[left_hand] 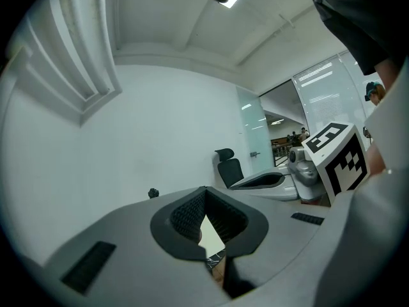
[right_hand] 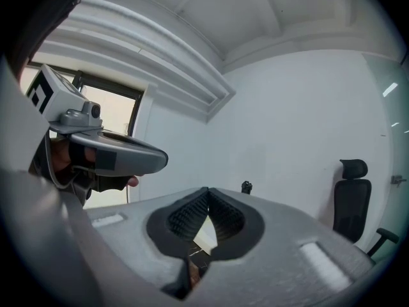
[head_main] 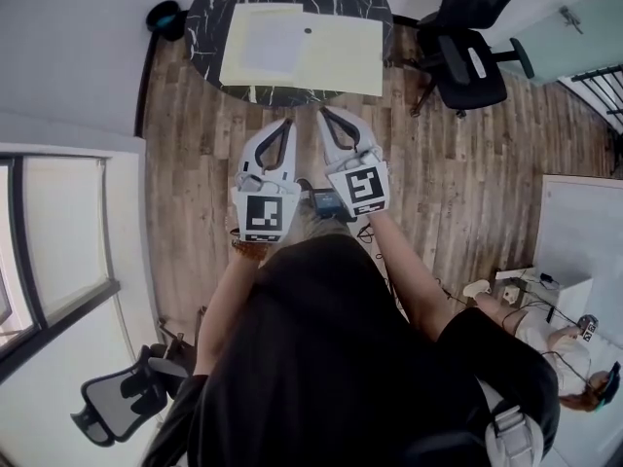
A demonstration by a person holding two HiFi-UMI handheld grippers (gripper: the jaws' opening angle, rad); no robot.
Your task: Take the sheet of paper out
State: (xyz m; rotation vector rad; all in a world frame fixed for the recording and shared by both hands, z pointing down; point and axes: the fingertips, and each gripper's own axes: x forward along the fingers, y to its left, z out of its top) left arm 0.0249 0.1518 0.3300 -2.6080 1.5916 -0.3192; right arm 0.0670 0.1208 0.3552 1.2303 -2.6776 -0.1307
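Note:
A pale yellow folder [head_main: 341, 56] lies open on the round black marble table [head_main: 209, 8] at the top of the head view. A white sheet of paper [head_main: 271, 47] rests on the folder's left half. My left gripper [head_main: 286, 123] and right gripper [head_main: 325, 113] are held side by side over the wooden floor. Both are just short of the table's near edge and point at the folder. Each one is shut with nothing in it. In the left gripper view the jaws of the left gripper [left_hand: 204, 190] meet at the tips, and the right gripper [right_hand: 208, 190] looks the same in its own view.
A black office chair [head_main: 472, 52] stands right of the table. Another chair [head_main: 117, 407] is at the lower left by the window. A white desk [head_main: 574, 232] and a seated person [head_main: 545, 329] are at the right. A dark round object [head_main: 164, 17] sits left of the table.

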